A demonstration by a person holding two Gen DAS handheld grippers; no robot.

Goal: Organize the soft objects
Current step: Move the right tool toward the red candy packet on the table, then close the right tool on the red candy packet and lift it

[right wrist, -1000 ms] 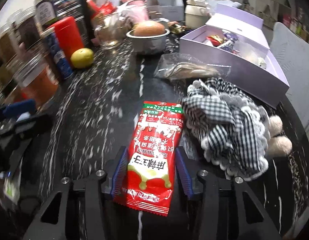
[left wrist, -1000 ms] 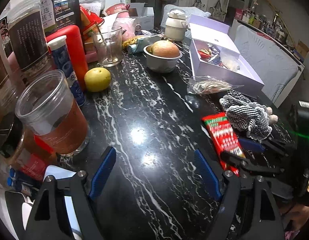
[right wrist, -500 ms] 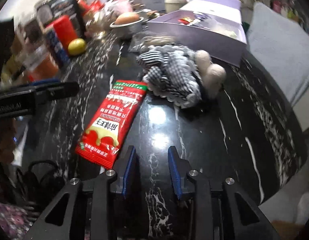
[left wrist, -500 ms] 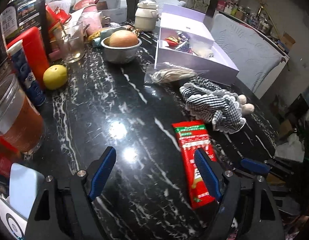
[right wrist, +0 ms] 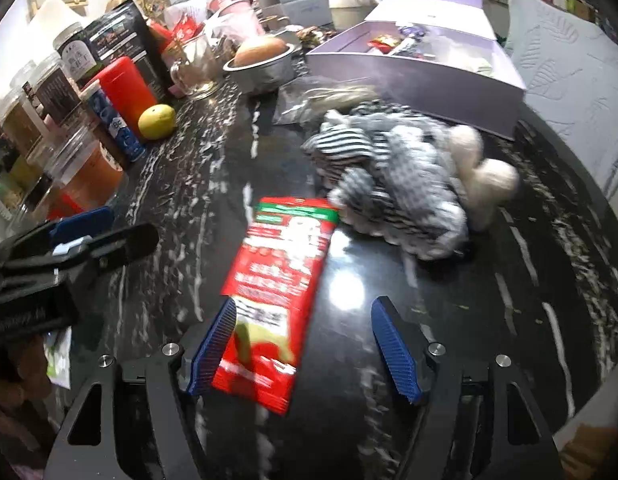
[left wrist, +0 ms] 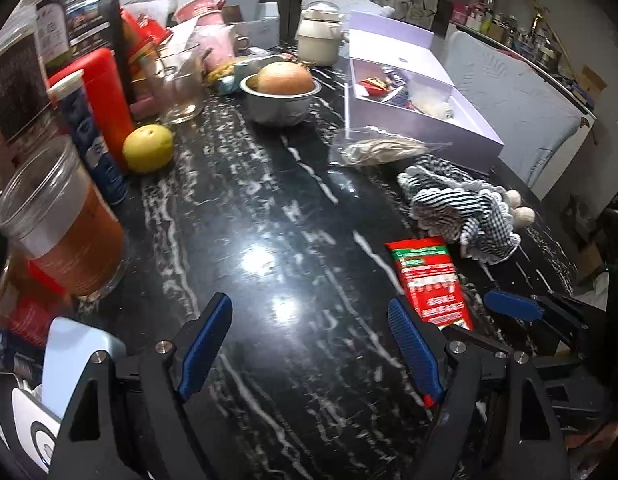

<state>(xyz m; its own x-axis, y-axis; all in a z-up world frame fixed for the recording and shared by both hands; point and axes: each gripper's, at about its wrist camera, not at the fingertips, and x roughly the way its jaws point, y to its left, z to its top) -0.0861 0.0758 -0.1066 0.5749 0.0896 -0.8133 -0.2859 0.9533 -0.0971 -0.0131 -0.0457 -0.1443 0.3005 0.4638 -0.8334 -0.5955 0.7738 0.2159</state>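
A red sauce packet (right wrist: 277, 280) lies flat on the black marble table (right wrist: 509, 280); it also shows in the left wrist view (left wrist: 429, 280). A black-and-white checked soft doll (right wrist: 393, 176) lies just beyond it, also in the left wrist view (left wrist: 461, 208). My right gripper (right wrist: 303, 344) is open and empty, its left finger over the packet's near end. My left gripper (left wrist: 311, 344) is open and empty over bare table, left of the packet. The right gripper's blue finger (left wrist: 513, 306) shows at the right of the left wrist view.
An open lilac box (left wrist: 421, 120) with small items stands behind the doll. A clear bag (left wrist: 381, 146), a metal bowl with an onion (left wrist: 283, 96), a yellow fruit (left wrist: 148, 148), a glass jar (left wrist: 61, 220), a red bottle (left wrist: 105, 96) and more jars crowd the left and back.
My right gripper has opened wide and come back over the packet's near end. My left gripper has swung left, so the jars and fruit show again.
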